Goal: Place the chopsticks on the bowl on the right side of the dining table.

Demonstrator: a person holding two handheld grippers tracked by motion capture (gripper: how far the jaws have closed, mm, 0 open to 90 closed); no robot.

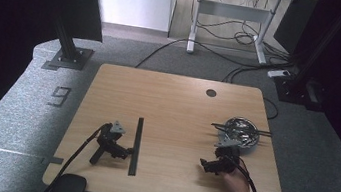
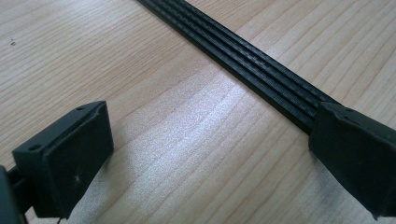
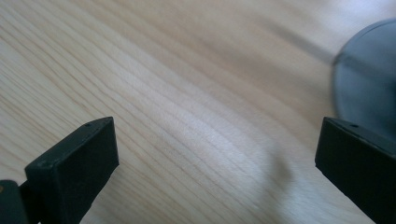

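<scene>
Low in the middle of the high view, the left gripper (image 1: 123, 151) rests on the wooden table (image 1: 172, 101) beside a long black strip (image 1: 136, 146). Its jaws stand spread, with bare wood between them and one jaw just at the strip's near end. At lower right, a hand (image 1: 237, 182) holds the right gripper (image 1: 205, 165), jaws wide apart and gripping nothing. Just above it sits a metal bowl (image 1: 241, 131) with dark sticks (image 1: 240, 129) lying across its rim. The risk I see is at the bowl. It looks light and loosely loaded, so a careless swing of the right gripper could knock it and spill the sticks. On the left, a closing jaw could simply push the flat strip away.
</scene>
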